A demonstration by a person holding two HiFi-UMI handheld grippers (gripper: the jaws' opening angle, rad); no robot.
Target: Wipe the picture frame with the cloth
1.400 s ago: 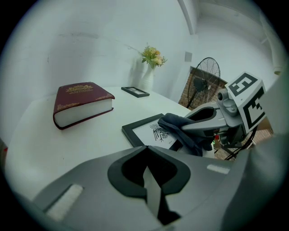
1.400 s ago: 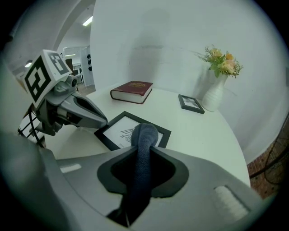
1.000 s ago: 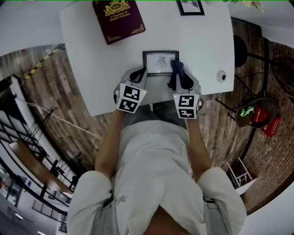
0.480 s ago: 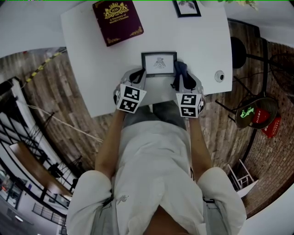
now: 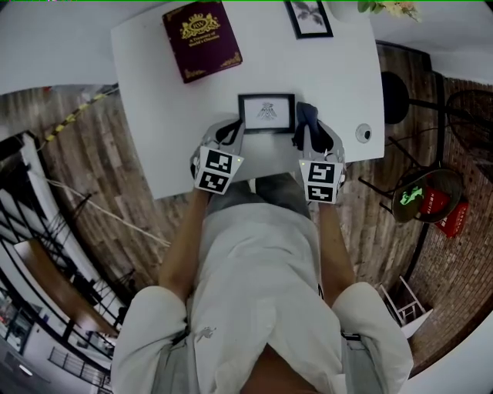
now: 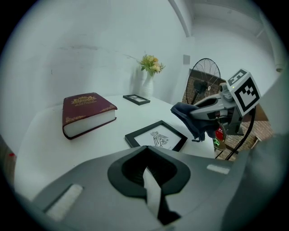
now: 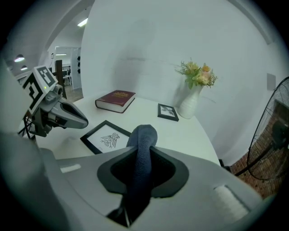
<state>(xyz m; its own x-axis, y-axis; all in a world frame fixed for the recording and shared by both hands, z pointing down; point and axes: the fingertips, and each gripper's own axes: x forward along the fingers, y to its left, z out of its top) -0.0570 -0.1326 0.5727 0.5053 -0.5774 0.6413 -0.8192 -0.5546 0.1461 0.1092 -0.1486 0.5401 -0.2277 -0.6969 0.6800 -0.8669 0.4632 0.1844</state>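
A black picture frame (image 5: 266,113) with a small insect drawing lies flat on the white table (image 5: 154,115), also seen in the left gripper view (image 6: 156,136) and the right gripper view (image 7: 106,136). My right gripper (image 5: 309,131) is shut on a dark blue cloth (image 5: 306,117), just right of the frame; the cloth (image 7: 141,153) bulges out past the jaws. My left gripper (image 5: 231,132) is shut with nothing in it, near the frame's front left corner. From the left gripper view the cloth (image 6: 194,118) hangs above the table beside the frame.
A maroon book (image 5: 202,38) lies at the far left of the table, and a small second frame (image 5: 308,17) near a white vase of flowers (image 7: 192,97) at the back. A round fitting (image 5: 363,133) sits at the table's right edge. A fan (image 6: 204,79) stands beyond.
The right gripper with the cloth has shifted off the frame's right edge and now sits just beside it. The left gripper has barely moved.
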